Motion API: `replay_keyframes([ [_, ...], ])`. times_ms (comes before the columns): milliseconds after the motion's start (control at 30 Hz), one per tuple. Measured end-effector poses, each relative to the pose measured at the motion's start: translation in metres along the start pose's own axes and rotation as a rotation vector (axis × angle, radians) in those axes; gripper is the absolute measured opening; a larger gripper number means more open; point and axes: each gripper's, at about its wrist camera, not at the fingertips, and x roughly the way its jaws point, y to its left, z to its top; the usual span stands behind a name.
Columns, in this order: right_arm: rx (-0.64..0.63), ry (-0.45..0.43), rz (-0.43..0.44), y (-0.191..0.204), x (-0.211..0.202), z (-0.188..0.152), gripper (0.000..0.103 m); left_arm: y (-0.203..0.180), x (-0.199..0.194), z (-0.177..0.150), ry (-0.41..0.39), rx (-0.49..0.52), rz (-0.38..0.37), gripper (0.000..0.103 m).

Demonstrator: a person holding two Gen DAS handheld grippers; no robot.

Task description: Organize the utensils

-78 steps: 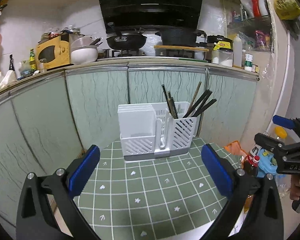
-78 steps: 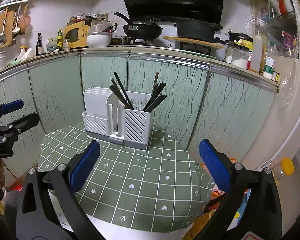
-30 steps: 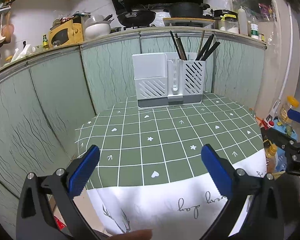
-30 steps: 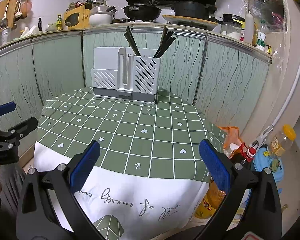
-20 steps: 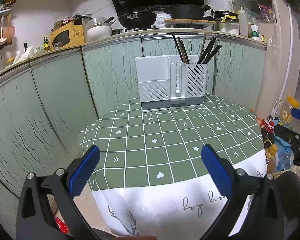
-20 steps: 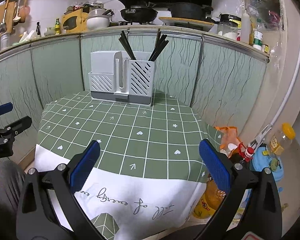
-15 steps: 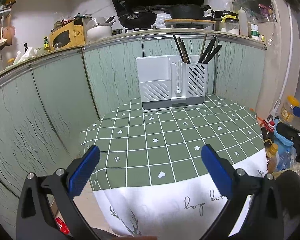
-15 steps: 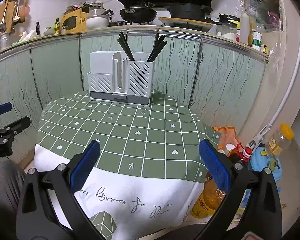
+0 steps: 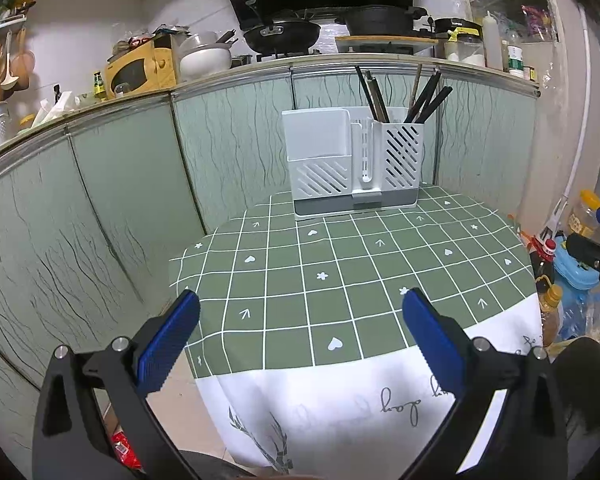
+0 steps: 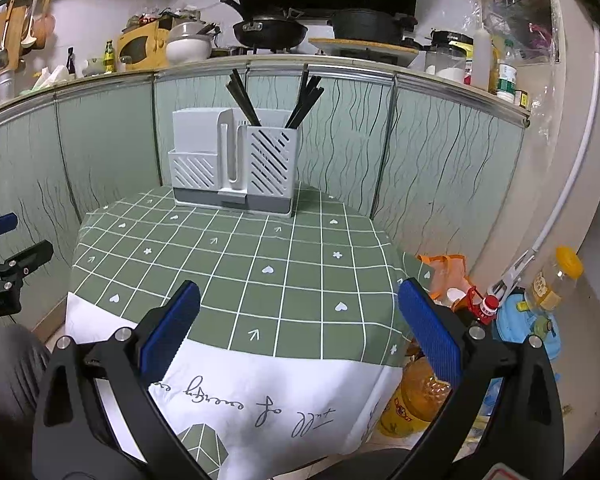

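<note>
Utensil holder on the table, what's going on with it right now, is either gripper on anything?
Neither is. The left gripper and the right gripper are both open and empty, held back at the near edge of the table, well short of the white utensil holder at the far side. The dark chopsticks stand in its slotted right compartment; nothing shows above the rim of the left one. No loose utensils lie on the green checked cloth.

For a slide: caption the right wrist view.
Open right gripper faces a white utensil caddy holding dark chopsticks.
</note>
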Motion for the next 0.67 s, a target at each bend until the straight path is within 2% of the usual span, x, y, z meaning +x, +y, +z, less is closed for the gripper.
replay_keyframes([
  [667,0.001,0.013,0.001,0.0018,0.0038,-0.0051,0.095,-0.0003,0.0015,-0.0021,0.016,-0.014,0.011,0.098],
])
